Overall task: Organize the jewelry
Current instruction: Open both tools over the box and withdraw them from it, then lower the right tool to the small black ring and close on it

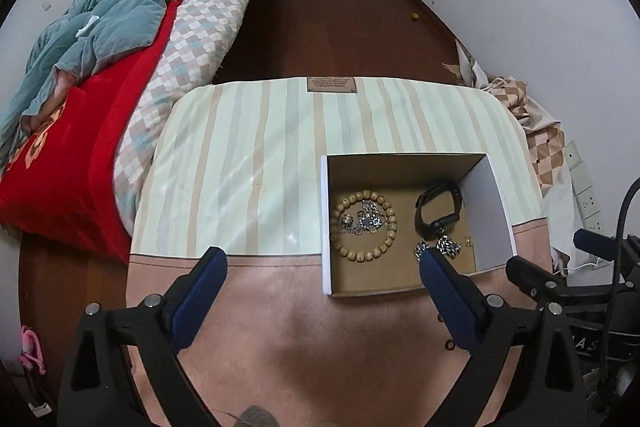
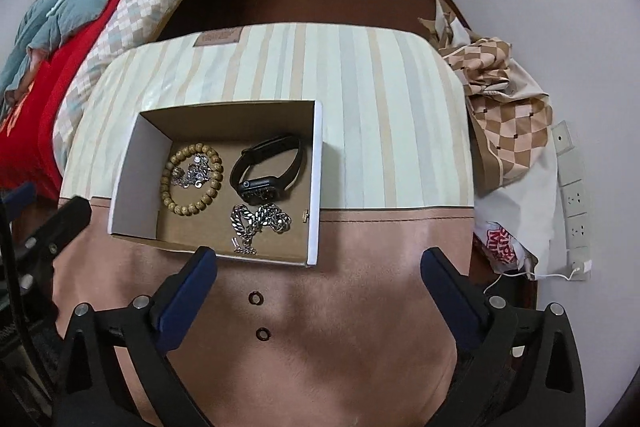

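Note:
An open cardboard box (image 1: 326, 223) (image 2: 316, 183) stands on the table. In it lie a wooden bead bracelet (image 1: 390, 231) (image 2: 170, 195) with a thin silver chain (image 1: 362, 221) (image 2: 192, 173) inside its ring, a black smartwatch (image 1: 438, 211) (image 2: 266, 167), and a thick silver chain (image 1: 446, 247) (image 2: 258, 221). Two small dark rings (image 2: 255, 297) (image 2: 263, 333) lie on the pink cloth in front of the box. My left gripper (image 1: 322, 263) is open and empty, left of the box front. My right gripper (image 2: 318, 263) is open and empty above the rings.
The table wears a striped cloth (image 1: 248, 147) with a pink front band (image 2: 360, 307). A bed with red and teal bedding (image 1: 92, 75) lies to the left. Checked fabric and bags (image 2: 512, 131) and wall sockets (image 2: 576, 199) are on the right.

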### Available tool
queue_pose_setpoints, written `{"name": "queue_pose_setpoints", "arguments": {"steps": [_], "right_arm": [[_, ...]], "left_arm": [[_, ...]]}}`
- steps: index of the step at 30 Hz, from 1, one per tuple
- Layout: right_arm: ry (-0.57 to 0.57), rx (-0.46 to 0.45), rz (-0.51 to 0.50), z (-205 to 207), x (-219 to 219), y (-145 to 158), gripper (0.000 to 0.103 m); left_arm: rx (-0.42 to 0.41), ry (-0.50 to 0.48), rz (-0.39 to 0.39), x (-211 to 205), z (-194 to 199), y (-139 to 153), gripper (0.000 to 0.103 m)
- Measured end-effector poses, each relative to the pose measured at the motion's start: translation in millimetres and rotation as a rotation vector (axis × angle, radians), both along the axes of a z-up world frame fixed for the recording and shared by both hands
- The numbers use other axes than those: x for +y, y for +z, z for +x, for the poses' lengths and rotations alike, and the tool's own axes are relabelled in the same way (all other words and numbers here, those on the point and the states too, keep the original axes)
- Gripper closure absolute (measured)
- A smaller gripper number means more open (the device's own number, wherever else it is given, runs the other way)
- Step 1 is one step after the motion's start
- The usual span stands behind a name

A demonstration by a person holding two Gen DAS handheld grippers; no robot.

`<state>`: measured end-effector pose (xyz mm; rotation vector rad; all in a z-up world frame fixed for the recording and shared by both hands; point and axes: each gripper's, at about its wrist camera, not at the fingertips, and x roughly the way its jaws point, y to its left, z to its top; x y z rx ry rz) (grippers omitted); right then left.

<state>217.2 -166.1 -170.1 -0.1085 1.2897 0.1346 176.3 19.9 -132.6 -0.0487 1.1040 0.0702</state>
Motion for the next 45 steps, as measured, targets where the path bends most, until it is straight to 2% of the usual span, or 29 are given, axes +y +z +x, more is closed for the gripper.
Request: {"name": "queue_pose_setpoints", "arguments": {"steps": [6,19,34,38,41,43,45], "right_arm": [[0.001,-0.058,-0.004,-16,3,23,0.000],[-0.018,-0.232,0.004,-71,-8,103,0.000],[-0.020,-0.371,0.042,-125,-20,174,0.000],[-0.021,-0.389,0.066,-130,-22,182,0.000],[-0.023,-0.401,0.071,-131,-24,179,0.000],[-0.024,-0.377,0.087,-127,-27,165,0.000],[-0.035,-0.339,0.080,-121,-31,139,0.000]], "left_arm": [[-0.048,0.005,0.011,-3,-18,21,0.005],[-0.153,0.014,-0.005,-10,-67,80,0.005],[-0.244,0.019,-0.003,-23,-109,127,0.005],[-0.255,0.044,0.021,-23,-112,131,0.005],[-0.252,0.073,0.041,-20,-112,121,0.005],[-0.233,0.087,0.045,-18,-111,109,0.005],[-0.203,0.099,0.065,-15,-109,88,0.005]]}}
